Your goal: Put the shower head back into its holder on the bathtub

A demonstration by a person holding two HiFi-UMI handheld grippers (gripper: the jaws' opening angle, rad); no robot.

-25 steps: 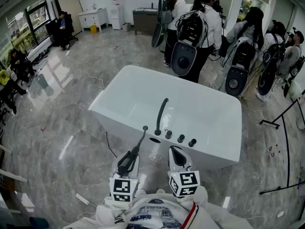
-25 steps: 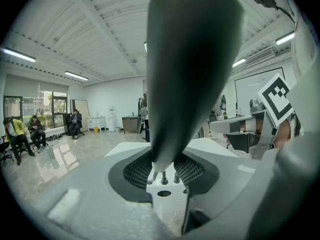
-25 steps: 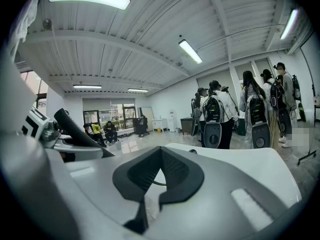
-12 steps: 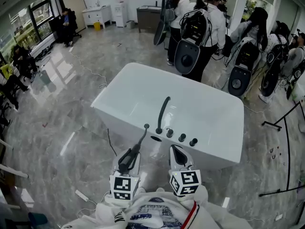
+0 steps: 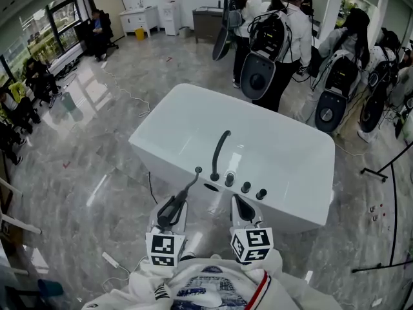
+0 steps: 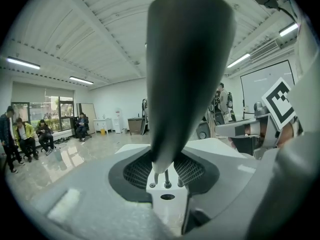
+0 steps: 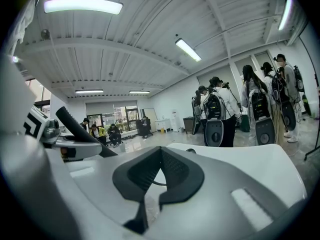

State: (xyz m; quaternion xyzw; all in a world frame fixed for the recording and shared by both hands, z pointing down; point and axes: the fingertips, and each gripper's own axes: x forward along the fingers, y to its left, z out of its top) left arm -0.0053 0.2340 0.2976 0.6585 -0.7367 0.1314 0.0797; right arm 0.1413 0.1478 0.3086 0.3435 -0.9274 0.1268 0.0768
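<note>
left gripper [image 6: 165, 171]: its two jaws squeeze the thin end of the shower head
pads [image 6: 136, 173]: dark with a net pattern, one on each side of it
shower head [image 6: 187, 74]: dark and smooth, stands tall in the middle, wider toward the top
bathtub [image 6: 214, 147]: white, behind the jaws
right gripper [image 6: 237, 130]: off to the right, with a black and white marker cube [image 6: 279, 102]
people [image 6: 30, 136]: sitting far off on the left by the windows
lights [image 6: 22, 63]: long strips on the ceiling

I see people [image 5: 277, 37] with backpacks [image 5: 258, 76] standing near the far edge of the marble floor [image 5: 84, 160]. Others [image 5: 32, 86] sit along its left edge, by windows [image 5: 45, 37]. A white cabinet [image 5: 143, 19], yellow bin [image 5: 139, 34] and water dispenser [image 5: 173, 10] line the far edge; a black stand [image 5: 377, 171] sits at the right.
</note>
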